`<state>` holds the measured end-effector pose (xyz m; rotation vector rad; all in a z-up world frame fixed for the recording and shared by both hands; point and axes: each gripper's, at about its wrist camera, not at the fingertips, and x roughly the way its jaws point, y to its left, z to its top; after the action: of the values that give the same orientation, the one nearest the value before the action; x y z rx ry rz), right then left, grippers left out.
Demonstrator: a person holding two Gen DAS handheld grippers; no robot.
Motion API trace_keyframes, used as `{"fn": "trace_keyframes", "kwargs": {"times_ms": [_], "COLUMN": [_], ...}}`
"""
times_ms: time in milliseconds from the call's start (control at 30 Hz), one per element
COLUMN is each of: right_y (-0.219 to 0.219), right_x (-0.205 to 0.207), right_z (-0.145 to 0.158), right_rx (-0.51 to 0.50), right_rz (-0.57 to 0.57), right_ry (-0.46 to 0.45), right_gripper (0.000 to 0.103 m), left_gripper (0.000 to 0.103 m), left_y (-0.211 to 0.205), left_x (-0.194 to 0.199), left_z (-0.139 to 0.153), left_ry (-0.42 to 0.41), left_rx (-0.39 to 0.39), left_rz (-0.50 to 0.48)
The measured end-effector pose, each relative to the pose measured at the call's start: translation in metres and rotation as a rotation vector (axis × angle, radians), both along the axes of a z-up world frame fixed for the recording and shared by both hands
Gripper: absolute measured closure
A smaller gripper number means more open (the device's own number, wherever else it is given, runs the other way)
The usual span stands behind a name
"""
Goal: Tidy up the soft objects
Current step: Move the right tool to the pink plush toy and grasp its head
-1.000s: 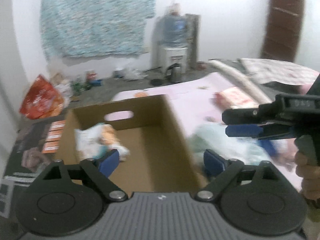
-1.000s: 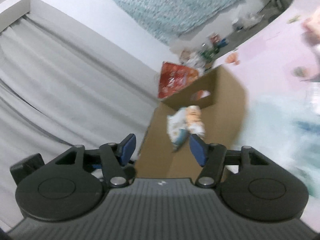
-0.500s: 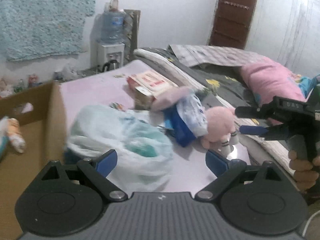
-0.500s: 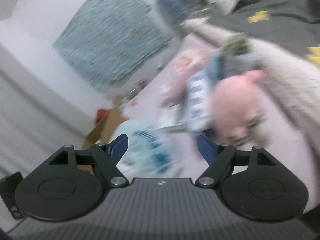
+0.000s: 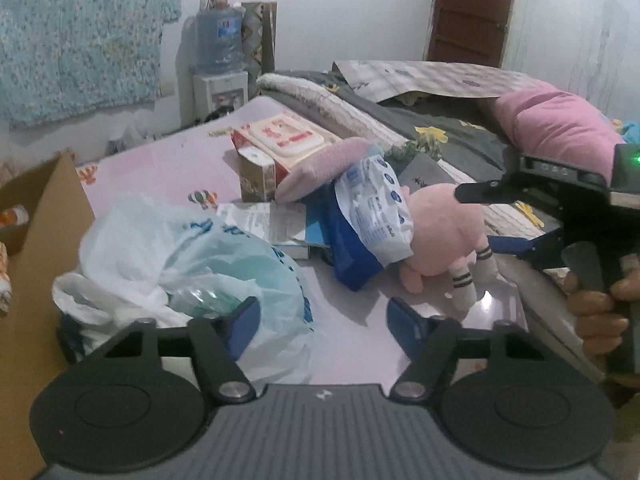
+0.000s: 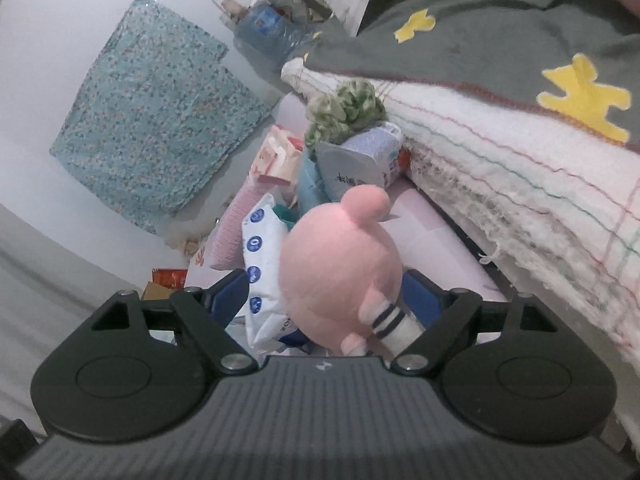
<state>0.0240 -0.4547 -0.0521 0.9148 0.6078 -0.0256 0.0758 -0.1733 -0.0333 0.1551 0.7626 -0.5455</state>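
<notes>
A pink plush toy (image 5: 436,228) with striped socks lies on the pink mat, leaning on a blue-and-white wipes pack (image 5: 372,200). My right gripper (image 6: 324,296) straddles the pink plush toy (image 6: 340,264); its jaws are opening and the pads stand just off it. In the left wrist view the right gripper (image 5: 480,218) comes in from the right, held by a hand. My left gripper (image 5: 322,320) hovers beside a white plastic bag (image 5: 180,264). Its jaws are closing, with the bag's edge between them but not pinched.
A cardboard box (image 5: 44,208) stands open at the left. A red-and-white tissue pack (image 5: 280,136), a pink cloth (image 5: 320,164) and papers crowd the mat behind the toy. A bed with a grey blanket (image 6: 500,40) and pink pillow (image 5: 552,128) borders the right.
Both views swung from the cardboard box to the pile on the mat. The left jaws narrowed near the bag. The right gripper dropped around the pink plush.
</notes>
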Motion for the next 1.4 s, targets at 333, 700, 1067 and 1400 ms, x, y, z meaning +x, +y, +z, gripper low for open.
{"fn": "trace_keyframes", "kwargs": {"times_ms": [333,700,1067,1400], "right_y": [0.017,0.123,0.182,0.157], "right_x": [-0.008,-0.039,-0.051,-0.041], "right_z": [0.027,0.084,0.087,0.043], "right_rx": [-0.200,-0.904,-0.863,-0.250], "right_rz": [0.051,0.345,0.497,0.486], "right_ry": [0.050,0.076,0.030,-0.022], "right_gripper": [0.052,0.055,0.052,0.048], "left_gripper": [0.038,0.038,0.038,0.037], "left_y": [-0.001,0.021,0.055,0.073], "left_x": [-0.006,-0.020,-0.028,-0.031], "left_z": [0.005,0.008,0.009,0.003], "left_ry": [0.020,0.044,0.052,0.080], "left_rx": [-0.044,-0.105,-0.145,-0.160], "left_rz": [-0.003,0.021,0.073,0.078]}}
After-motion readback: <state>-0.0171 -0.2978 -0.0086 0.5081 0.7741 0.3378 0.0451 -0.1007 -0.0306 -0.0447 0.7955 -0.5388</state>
